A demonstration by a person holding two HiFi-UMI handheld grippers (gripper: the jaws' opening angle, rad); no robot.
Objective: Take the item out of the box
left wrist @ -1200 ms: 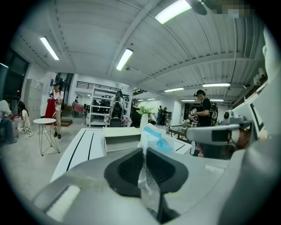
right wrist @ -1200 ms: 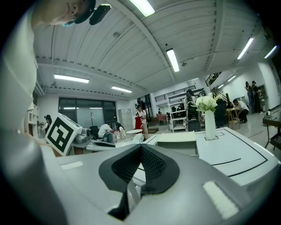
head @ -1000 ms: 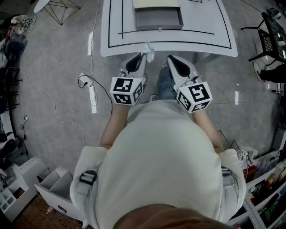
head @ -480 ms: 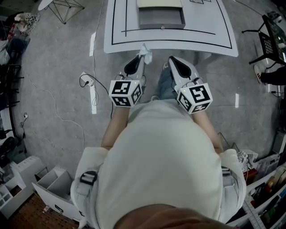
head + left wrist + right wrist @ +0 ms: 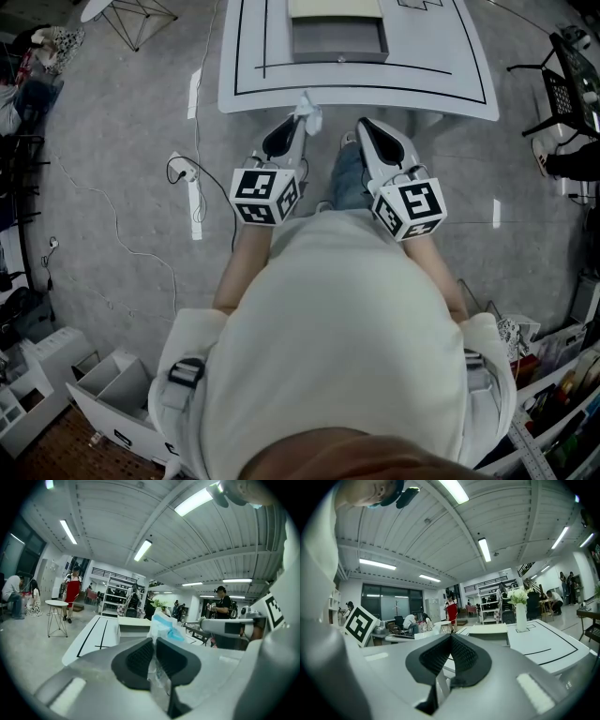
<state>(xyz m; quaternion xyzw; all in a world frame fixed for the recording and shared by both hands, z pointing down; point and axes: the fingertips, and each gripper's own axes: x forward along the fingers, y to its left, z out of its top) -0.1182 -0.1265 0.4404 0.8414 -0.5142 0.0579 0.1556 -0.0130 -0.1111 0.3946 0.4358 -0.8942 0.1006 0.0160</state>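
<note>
My left gripper is shut on a small clear packet with white and blue contents. It holds the packet just off the near edge of the white table. In the left gripper view the packet stands up between the dark pads. The grey open box, its beige lid folded back, sits at the table's far side, well beyond both grippers. My right gripper hangs beside the left, shut and empty, its pads pressed together.
A vase of white flowers stands on the table to the right of the box. A power strip with cable lies on the floor at left. White bins sit lower left, a black chair at right. People stand in the background.
The head view has shifted slightly, so the table sits a little lower in frame. Both grippers stay close to the body, the left still holding the packet.
</note>
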